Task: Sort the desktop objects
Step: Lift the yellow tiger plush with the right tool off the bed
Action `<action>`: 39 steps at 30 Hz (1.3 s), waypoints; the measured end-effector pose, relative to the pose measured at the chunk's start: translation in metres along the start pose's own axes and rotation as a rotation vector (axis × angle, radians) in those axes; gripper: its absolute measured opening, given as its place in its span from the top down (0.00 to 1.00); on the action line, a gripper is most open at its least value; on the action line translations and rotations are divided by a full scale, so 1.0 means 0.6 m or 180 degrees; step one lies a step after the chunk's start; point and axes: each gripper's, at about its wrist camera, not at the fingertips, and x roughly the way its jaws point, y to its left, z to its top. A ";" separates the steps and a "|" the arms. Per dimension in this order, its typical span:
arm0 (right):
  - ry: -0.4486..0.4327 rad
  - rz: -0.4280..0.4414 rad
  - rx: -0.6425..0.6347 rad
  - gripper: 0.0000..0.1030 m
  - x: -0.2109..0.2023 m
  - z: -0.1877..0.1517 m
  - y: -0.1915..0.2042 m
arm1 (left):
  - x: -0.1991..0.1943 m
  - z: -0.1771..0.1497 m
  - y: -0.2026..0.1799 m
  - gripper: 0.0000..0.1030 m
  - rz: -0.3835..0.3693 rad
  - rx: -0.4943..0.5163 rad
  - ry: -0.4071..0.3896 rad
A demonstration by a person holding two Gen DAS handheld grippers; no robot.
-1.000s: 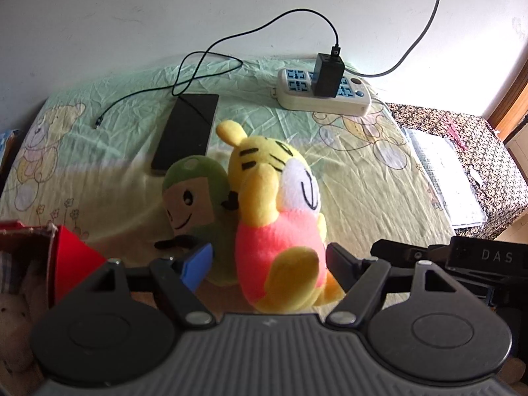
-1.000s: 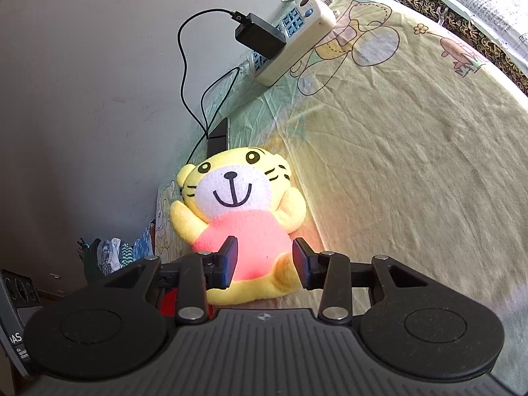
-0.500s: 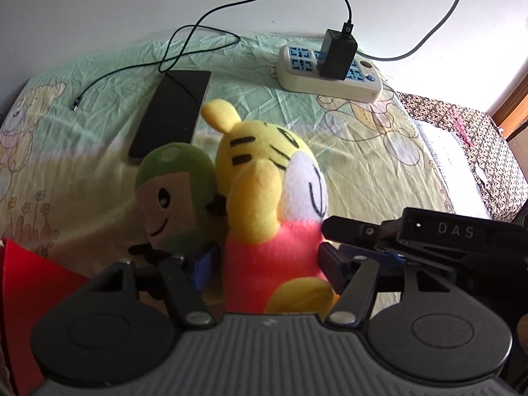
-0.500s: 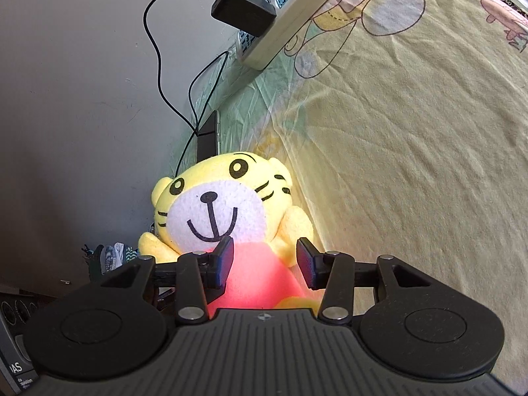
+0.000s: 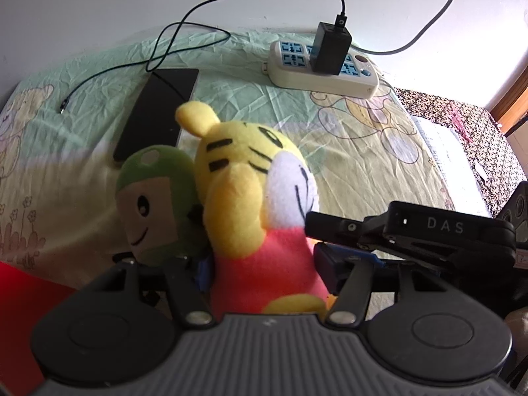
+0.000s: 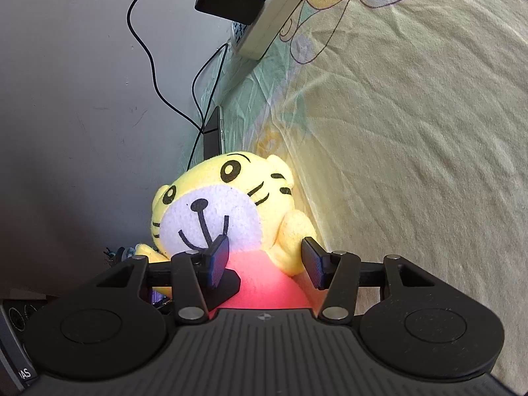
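Observation:
A yellow tiger plush (image 5: 250,178) with a red body stands on the bed sheet, and both grippers close in on it. My left gripper (image 5: 260,264) is open, its blue pads flanking the red body from the side. A green-capped plush (image 5: 155,194) leans against the tiger's back, just beyond my left finger. In the right wrist view the tiger plush (image 6: 211,211) faces me. My right gripper (image 6: 265,259) is open around its red belly, one finger overlapping the chin. Seen from the left wrist, a right gripper finger (image 5: 330,226) reaches the tiger's chest.
A black phone (image 5: 158,112) lies behind the plushes with a loose cable. A white power strip (image 5: 323,76) carrying a black charger (image 5: 330,49) sits by the wall. A red box (image 5: 19,297) is at my lower left. Papers (image 5: 445,151) lie on a patterned surface to the right.
Both grippers have moved in on the tiger, which now sits deeper between each pair of fingers. The tiger and green plush have stayed put on the sheet.

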 end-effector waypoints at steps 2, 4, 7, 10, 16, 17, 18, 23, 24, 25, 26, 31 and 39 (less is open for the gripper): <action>0.0043 0.0057 0.0012 0.54 -0.003 -0.002 0.001 | -0.004 -0.004 -0.004 0.40 0.0001 0.0020 0.0001; 0.0080 0.0114 -0.0012 0.60 -0.007 -0.006 0.007 | -0.013 -0.009 -0.009 0.40 -0.0026 0.0053 -0.0003; 0.0130 0.0177 -0.0017 0.61 -0.016 -0.015 0.016 | -0.026 -0.020 -0.016 0.40 -0.0043 0.0101 -0.0026; 0.0161 0.0110 -0.0066 0.61 -0.024 -0.024 0.019 | -0.032 -0.032 -0.016 0.41 -0.0075 0.0080 -0.0007; 0.0190 0.0076 -0.0102 0.60 -0.061 -0.056 0.021 | -0.065 -0.069 -0.031 0.41 -0.0168 0.0154 -0.0024; 0.0206 0.0063 -0.0116 0.60 -0.068 -0.062 0.021 | -0.071 -0.077 -0.032 0.41 -0.0188 0.0162 -0.0019; 0.0224 0.0043 -0.0137 0.60 -0.074 -0.069 0.021 | -0.076 -0.086 -0.033 0.41 -0.0212 0.0166 -0.0006; 0.0328 -0.0090 -0.0249 0.59 -0.092 -0.111 0.019 | -0.095 -0.133 -0.035 0.41 -0.0284 0.0161 0.0080; 0.0351 -0.0119 -0.0271 0.59 -0.095 -0.121 0.019 | -0.098 -0.142 -0.035 0.41 -0.0290 0.0160 0.0099; 0.0372 -0.0148 -0.0299 0.59 -0.097 -0.130 0.018 | -0.101 -0.151 -0.034 0.41 -0.0297 0.0164 0.0120; 0.0392 -0.0177 -0.0331 0.59 -0.098 -0.139 0.018 | -0.105 -0.162 -0.035 0.41 -0.0304 0.0173 0.0137; 0.0474 -0.0264 -0.0463 0.59 -0.101 -0.178 0.018 | -0.121 -0.202 -0.031 0.41 -0.0316 0.0156 0.0176; 0.0495 -0.0185 -0.0558 0.59 -0.111 -0.217 0.029 | -0.167 -0.234 -0.042 0.41 -0.0199 0.0341 -0.0003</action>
